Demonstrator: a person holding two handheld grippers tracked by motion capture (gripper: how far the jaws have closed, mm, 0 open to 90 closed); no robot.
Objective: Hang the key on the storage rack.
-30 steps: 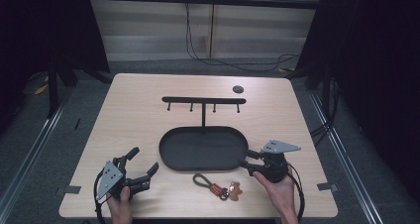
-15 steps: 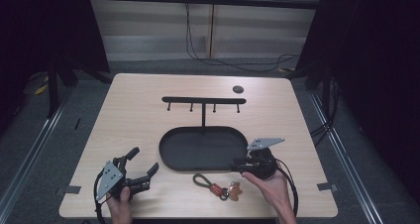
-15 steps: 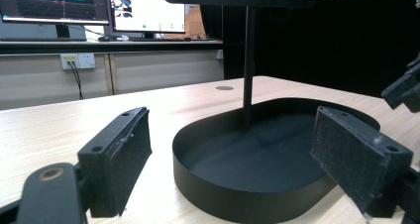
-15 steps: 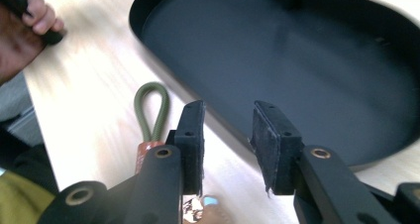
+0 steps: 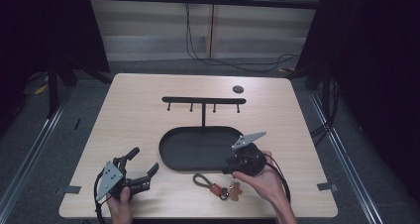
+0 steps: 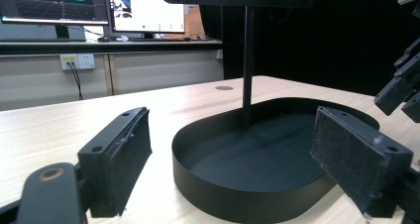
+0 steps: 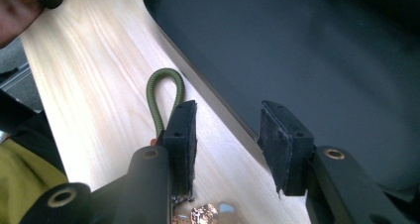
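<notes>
The keychain (image 5: pixel 216 186) lies flat on the table (image 5: pixel 148 120), near the person's edge and just in front of the near rim of the black oval tray (image 5: pixel 171 157). Its green cord loop (image 7: pixel 163 97) points to the left, and an orange piece and small metal parts sit at its right end. Nothing holds it.

The right gripper (image 5: pixel 233 168) hangs just above the right end of the keychain, at the near right part of the tray. In the right gripper view its jaws stand partly apart, they have just been opening a little, and between them there is only the tray rim and bare wood; the green loop lies just beside the left jaw.

The left gripper (image 5: pixel 143 164) rests well to the left, near the table's front corner, with its jaws wide apart and nothing between them.

Behind the tray a thin post carries a black bar with hooks (image 5: pixel 204 101). A small dark disc (image 5: pixel 238 89) lies far on the right.
</notes>
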